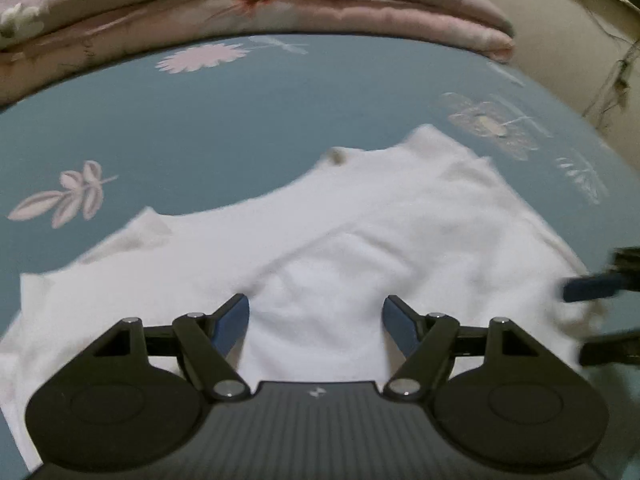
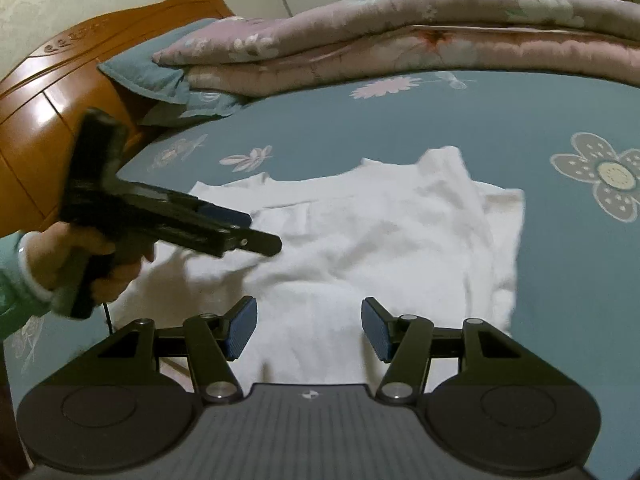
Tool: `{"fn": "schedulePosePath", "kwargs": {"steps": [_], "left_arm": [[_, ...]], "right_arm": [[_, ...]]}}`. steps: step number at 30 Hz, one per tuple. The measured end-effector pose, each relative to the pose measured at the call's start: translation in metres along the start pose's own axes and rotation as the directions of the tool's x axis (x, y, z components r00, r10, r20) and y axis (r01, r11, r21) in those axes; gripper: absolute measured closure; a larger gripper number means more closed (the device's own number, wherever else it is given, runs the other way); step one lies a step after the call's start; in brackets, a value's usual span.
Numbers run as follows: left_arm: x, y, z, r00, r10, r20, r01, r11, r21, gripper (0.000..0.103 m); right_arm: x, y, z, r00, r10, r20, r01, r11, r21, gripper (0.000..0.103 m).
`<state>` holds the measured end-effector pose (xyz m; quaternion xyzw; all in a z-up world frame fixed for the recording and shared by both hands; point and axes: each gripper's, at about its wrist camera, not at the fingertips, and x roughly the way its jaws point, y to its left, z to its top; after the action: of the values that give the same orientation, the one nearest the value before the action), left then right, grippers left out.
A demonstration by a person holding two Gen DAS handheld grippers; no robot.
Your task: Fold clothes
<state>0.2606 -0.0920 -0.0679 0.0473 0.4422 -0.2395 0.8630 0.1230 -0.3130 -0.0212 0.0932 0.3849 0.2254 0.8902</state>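
On the blue flower-printed bedsheet (image 2: 360,128) lies a white garment (image 2: 360,240), partly folded, its layers overlapping, well short of the folded pink quilt (image 2: 400,40) that runs along the far side of the bed; beside the quilt's end sits a blue pillow (image 2: 148,76), and past that a carved wooden headboard (image 2: 52,92); the left gripper (image 1: 316,320) hovers over the garment's near part, its blue-padded fingers (image 1: 232,324) spread apart with nothing but cloth beneath them; a hand (image 2: 100,264) in a pale green sleeve (image 2: 16,280) grips its handle; the right gripper (image 2: 309,328) likewise hangs above the garment's near edge, fingers apart and empty; no pad is seen pressing the cloth; a small white emblem (image 2: 309,394) marks each gripper's ribbed body, but no readable writing shows anywhere.
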Motion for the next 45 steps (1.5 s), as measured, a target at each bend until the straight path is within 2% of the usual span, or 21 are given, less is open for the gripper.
{"fn": "schedulePosePath", "kwargs": {"steps": [3, 7, 10, 12, 14, 16, 18, 21, 25, 27, 30, 34, 39, 41, 45], "left_arm": [[0.007, 0.015, 0.012, 1.0, -0.022, 0.012, 0.023, 0.998, -0.055, 0.029], [0.004, 0.013, 0.021, 1.0, 0.029, 0.005, -0.028, 0.997, -0.071, 0.029], [-0.028, 0.006, 0.018, 0.997, -0.026, 0.07, 0.031, 0.998, -0.061, 0.029], [-0.043, -0.002, 0.012, 0.992, -0.09, 0.093, 0.093, 0.995, -0.037, 0.024], [-0.045, -0.011, 0.005, 0.988, -0.137, 0.066, 0.137, 0.991, 0.005, 0.024], [-0.042, -0.018, -0.008, 0.989, -0.149, 0.022, 0.148, 0.988, 0.038, 0.024], [-0.036, -0.017, -0.02, 0.991, -0.13, -0.009, 0.131, 0.991, 0.03, 0.024], [-0.028, -0.003, -0.028, 0.997, -0.066, -0.03, 0.065, 0.998, -0.02, 0.024], [-0.033, 0.025, -0.025, 1.0, 0.001, 0.003, -0.001, 0.985, -0.172, 0.024], [-0.046, 0.036, -0.025, 0.999, 0.008, 0.043, 0.003, 0.968, -0.25, 0.024], [-0.079, 0.039, -0.028, 0.991, -0.022, 0.132, 0.063, 0.947, -0.314, 0.024], [-0.109, 0.038, -0.038, 0.988, -0.003, 0.154, 0.06, 0.927, -0.37, 0.022], [-0.152, 0.037, -0.057, 0.989, 0.056, 0.136, -0.004, 0.935, -0.355, 0.022], [-0.167, 0.036, -0.061, 0.989, 0.087, 0.123, -0.042, 0.944, -0.326, 0.022], [-0.182, 0.035, -0.064, 0.99, 0.102, 0.096, -0.073, 0.962, -0.262, 0.022]], "right_arm": [[-0.005, -0.006, -0.007, 1.0, -0.008, 0.001, 0.008, 1.0, 0.014, 0.038], [-0.006, -0.012, -0.015, 1.0, -0.001, -0.001, 0.001, 0.999, 0.045, 0.036], [-0.014, -0.01, -0.014, 1.0, 0.012, 0.024, -0.013, 0.999, 0.037, 0.036], [-0.02, -0.007, -0.01, 0.999, 0.019, 0.047, -0.02, 1.0, 0.016, 0.036], [-0.021, -0.006, -0.005, 0.998, 0.025, 0.057, -0.025, 1.0, 0.009, 0.036], [-0.019, -0.005, -0.001, 0.998, 0.018, 0.067, -0.018, 1.0, 0.011, 0.036], [-0.018, -0.004, -0.001, 0.997, 0.026, 0.068, -0.027, 1.0, 0.01, 0.036], [-0.018, 0.0, -0.003, 0.998, 0.036, 0.051, -0.036, 0.999, -0.004, 0.036], [-0.022, 0.001, -0.004, 0.999, 0.021, 0.038, -0.02, 0.999, -0.03, 0.035], [-0.028, -0.001, -0.002, 0.999, 0.019, 0.044, -0.018, 0.999, -0.032, 0.035], [-0.043, -0.006, 0.0, 0.998, 0.007, 0.064, -0.005, 1.0, -0.027, 0.031], [-0.063, -0.017, -0.003, 0.997, -0.031, 0.073, 0.031, 1.0, 0.004, 0.03], [-0.075, -0.032, -0.008, 0.994, -0.088, 0.069, 0.082, 0.993, 0.081, 0.029], [-0.075, -0.038, -0.011, 0.994, -0.083, 0.074, 0.072, 0.988, 0.137, 0.029], [-0.073, -0.034, -0.014, 0.993, -0.063, 0.096, 0.042, 0.977, 0.207, 0.029]]}}
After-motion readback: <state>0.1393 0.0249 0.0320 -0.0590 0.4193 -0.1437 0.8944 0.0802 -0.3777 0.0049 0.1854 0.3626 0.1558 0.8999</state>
